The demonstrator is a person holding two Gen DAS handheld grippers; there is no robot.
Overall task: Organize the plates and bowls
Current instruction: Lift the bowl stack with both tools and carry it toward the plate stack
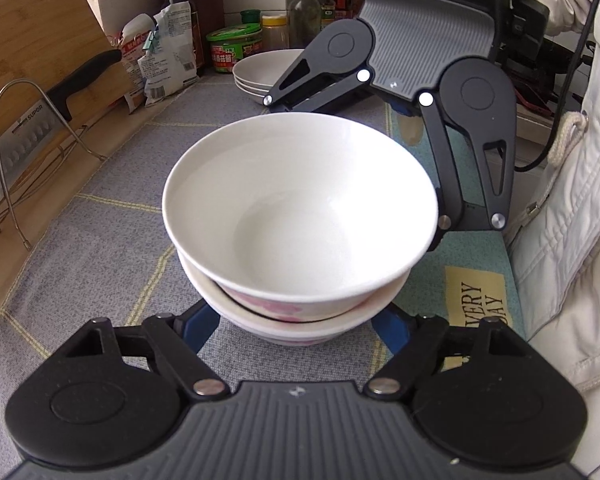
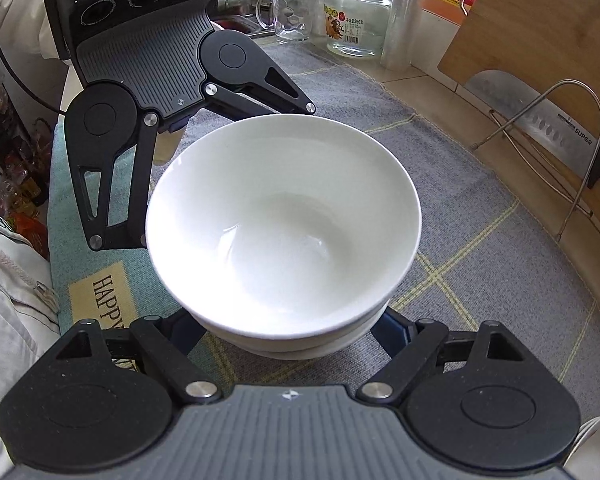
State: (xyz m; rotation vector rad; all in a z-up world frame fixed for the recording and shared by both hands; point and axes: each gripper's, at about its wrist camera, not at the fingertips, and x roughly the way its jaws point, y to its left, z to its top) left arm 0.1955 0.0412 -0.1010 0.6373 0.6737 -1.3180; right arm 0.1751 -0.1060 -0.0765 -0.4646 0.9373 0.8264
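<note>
Two white bowls are nested on a grey cloth mat (image 1: pixel 100 240). The upper bowl (image 1: pixel 300 200) has a pink pattern outside and sits tilted in the lower bowl (image 1: pixel 300 330). My left gripper (image 1: pixel 296 334) reaches in from the near side, its blue fingers (image 1: pixel 198 328) pressed against both sides of the lower bowl. My right gripper (image 2: pixel 296 340) does the same from the opposite side, its blue fingers (image 2: pixel 394 330) hugging the lower bowl (image 2: pixel 300 346) under the upper bowl (image 2: pixel 284 220). All fingertips are hidden beneath the bowls. A stack of shallow white dishes (image 1: pixel 256 72) stands farther back.
A wooden cutting board (image 1: pixel 40 40) and a cleaver (image 1: pixel 28 136) lean in a wire rack (image 1: pixel 4 168) at the counter's wall side. Bottles, a green tub (image 1: pixel 234 46), a glass jar (image 2: pixel 356 16) and a mug (image 2: pixel 292 12) line the back. A person's pale coat (image 1: pixel 572 220) borders the front edge.
</note>
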